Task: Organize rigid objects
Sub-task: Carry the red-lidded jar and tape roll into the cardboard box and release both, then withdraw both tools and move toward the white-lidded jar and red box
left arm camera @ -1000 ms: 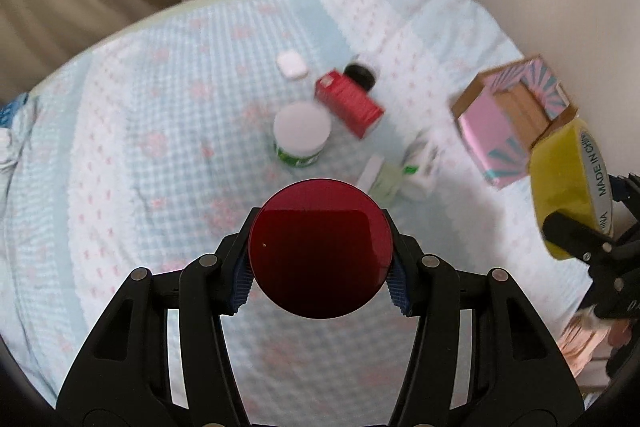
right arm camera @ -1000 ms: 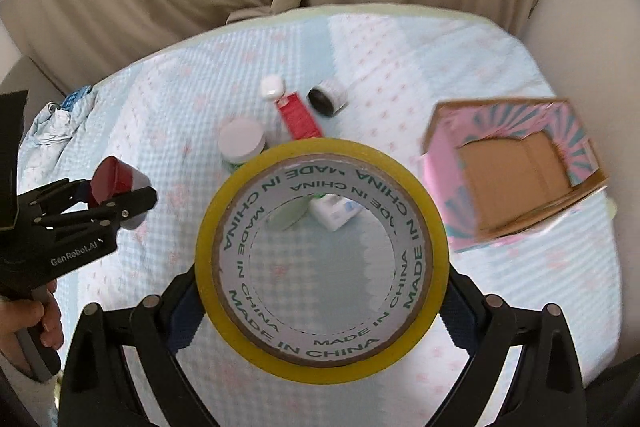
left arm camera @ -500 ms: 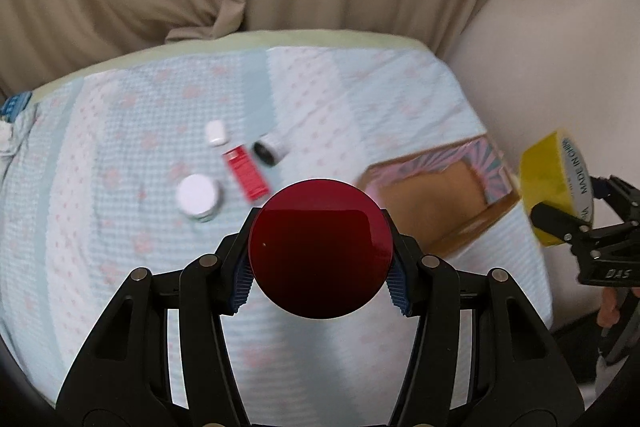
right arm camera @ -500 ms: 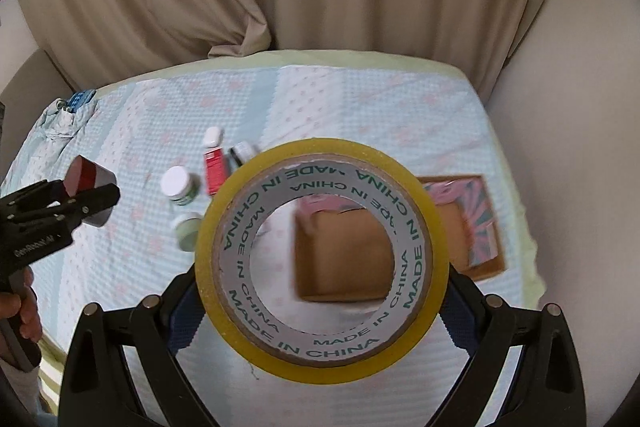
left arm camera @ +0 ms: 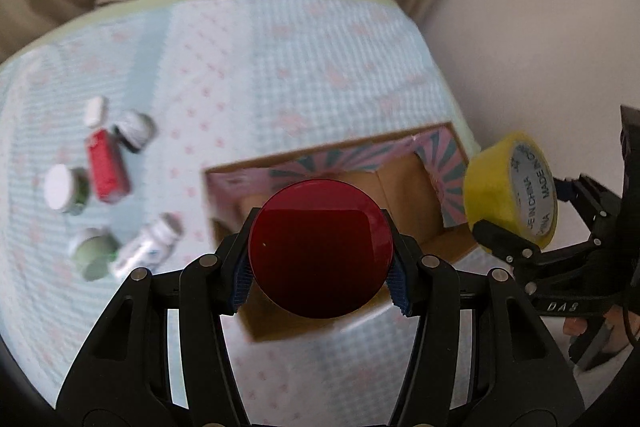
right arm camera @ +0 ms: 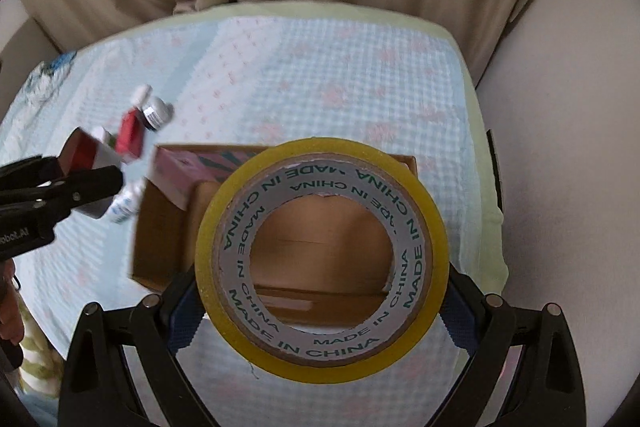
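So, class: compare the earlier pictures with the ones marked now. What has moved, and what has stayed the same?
Both grippers have travelled from over the loose items to the open box. The left gripper now holds its red-capped jar above the box; the right gripper holds the tape roll over the box's inside. Nothing was let go. The bottles and red packet lie where they were on the cloth.
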`<state>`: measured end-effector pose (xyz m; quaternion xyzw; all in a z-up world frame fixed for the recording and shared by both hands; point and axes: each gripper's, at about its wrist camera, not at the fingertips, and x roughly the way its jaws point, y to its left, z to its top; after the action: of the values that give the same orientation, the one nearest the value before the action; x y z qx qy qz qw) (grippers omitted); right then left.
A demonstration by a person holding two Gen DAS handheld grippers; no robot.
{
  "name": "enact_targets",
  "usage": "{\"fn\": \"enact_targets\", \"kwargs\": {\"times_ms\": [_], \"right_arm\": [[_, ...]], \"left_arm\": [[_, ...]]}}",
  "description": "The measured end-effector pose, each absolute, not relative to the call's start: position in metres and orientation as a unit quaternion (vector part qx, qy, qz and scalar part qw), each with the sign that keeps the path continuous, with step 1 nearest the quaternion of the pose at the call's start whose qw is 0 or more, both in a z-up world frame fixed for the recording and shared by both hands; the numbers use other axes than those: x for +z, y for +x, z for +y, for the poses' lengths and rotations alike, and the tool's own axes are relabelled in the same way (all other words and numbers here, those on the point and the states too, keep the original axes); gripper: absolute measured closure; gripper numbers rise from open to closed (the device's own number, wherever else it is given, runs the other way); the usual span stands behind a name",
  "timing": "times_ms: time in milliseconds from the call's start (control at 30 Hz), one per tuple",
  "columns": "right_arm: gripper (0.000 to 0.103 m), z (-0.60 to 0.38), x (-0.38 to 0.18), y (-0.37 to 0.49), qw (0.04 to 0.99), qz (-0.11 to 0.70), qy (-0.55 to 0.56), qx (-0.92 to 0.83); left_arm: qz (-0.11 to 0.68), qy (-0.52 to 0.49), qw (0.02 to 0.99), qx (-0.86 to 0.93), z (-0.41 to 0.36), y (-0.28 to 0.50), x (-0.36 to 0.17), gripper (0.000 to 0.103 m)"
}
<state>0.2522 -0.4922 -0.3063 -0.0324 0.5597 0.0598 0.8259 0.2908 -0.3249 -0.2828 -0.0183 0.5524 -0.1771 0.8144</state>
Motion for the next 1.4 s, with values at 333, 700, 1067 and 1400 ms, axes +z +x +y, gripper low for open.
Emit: {"fn": "enact_targets", "kwargs": {"times_ms": [333,700,1067,1400], "right_arm": [[0.007,-0.504,-0.400,0.286,0.796,0.591,-0.072,0.108],[0.006,-0.498,-0.427,0.292,0.792,0.588,-0.083,0.139],[0.000,-0.509,-0.419,0.281,0.810,0.574,-0.055,0.107],[0.000,-0.511,-0.392,0.263,0.818,0.567,-0.047,0.082]], "left_arm": [[0.614,0.017,0.776,-0.144,-0.371,0.326,-0.384,0.052],[0.618,0.059,0.772,-0.139,-0.378,0.333,-0.401,0.033],[0.600,0.065,0.787,-0.128,-0.361,0.329,-0.382,0.000],[0.580,0.059,0.802,-0.133,-0.348,0.311,-0.350,0.000]]}}
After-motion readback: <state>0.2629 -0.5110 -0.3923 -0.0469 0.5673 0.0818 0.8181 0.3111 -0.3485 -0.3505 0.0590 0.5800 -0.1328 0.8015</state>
